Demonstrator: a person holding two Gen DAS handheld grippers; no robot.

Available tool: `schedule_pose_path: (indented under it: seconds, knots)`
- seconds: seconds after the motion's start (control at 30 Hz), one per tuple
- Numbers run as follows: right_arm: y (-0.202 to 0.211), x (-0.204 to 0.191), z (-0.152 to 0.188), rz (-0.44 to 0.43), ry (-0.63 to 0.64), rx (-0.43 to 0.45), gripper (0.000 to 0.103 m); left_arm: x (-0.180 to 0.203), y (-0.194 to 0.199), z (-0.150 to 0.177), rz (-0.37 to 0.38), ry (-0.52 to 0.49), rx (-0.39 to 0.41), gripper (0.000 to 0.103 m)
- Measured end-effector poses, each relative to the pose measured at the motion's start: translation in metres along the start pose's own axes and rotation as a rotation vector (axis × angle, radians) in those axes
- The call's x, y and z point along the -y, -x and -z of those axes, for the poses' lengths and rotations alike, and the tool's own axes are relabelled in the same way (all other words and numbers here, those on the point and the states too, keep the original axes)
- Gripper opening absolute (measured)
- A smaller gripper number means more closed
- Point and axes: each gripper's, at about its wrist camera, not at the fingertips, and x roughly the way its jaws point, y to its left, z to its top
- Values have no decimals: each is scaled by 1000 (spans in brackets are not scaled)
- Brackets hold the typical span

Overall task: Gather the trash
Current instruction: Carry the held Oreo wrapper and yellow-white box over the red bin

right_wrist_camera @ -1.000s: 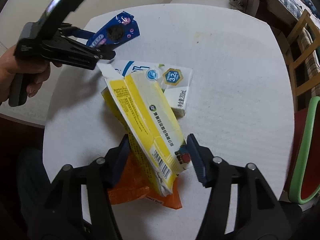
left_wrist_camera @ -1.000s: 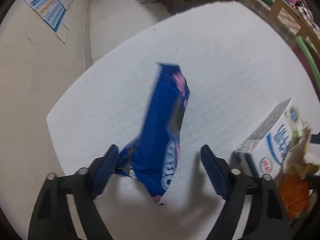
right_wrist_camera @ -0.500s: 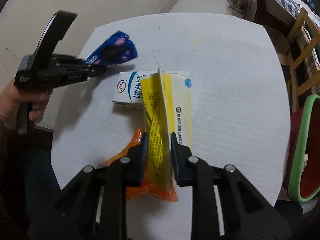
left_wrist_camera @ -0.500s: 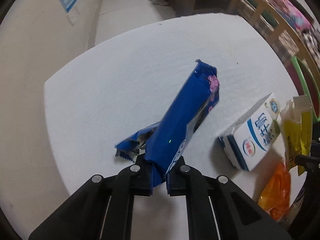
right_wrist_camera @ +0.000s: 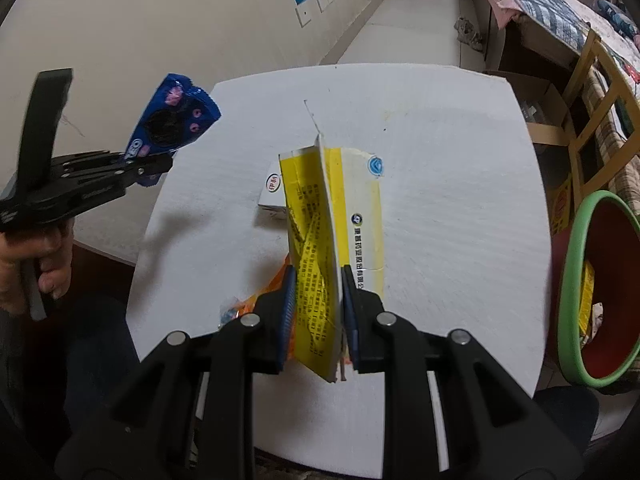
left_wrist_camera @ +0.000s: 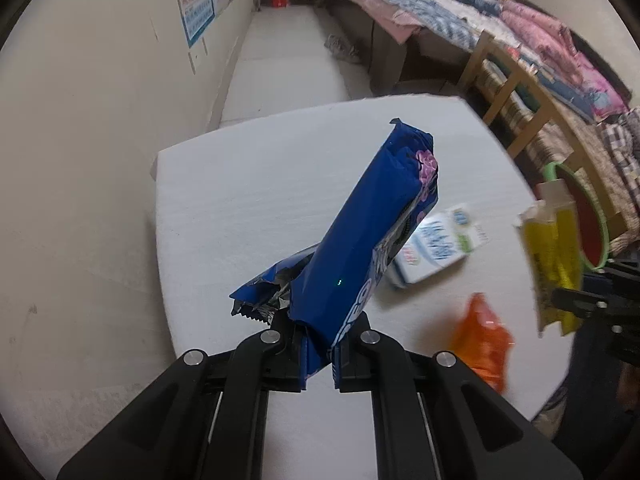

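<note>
- our left gripper (left_wrist_camera: 318, 350) pinches the blue cookie wrapper (left_wrist_camera: 372, 236), lifted above the white table (left_wrist_camera: 240, 200).
- our right gripper (right_wrist_camera: 318, 300) clamps the flattened yellow carton (right_wrist_camera: 328, 232) over an orange wrapper (left_wrist_camera: 482, 334) and white milk box (left_wrist_camera: 434, 248).
- a green-rimmed bin (right_wrist_camera: 576, 280) stands beside the table; bedding (left_wrist_camera: 480, 12) lies beyond.

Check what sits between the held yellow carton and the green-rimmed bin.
Nothing but bare white table lies between the yellow carton and the green-rimmed bin, which stands off the table's right edge. The right wrist view shows it.
</note>
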Motion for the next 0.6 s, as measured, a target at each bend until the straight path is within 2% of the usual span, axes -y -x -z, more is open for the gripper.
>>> schedule_pose_path:
  seconds: [0.33, 0.6]
  knots:
    - [39, 3, 13, 21, -5, 71, 22, 40, 26, 9, 7, 14, 59, 5]
    - [58, 36, 16, 40, -52, 109, 22, 88, 36, 3, 41, 16, 88, 5]
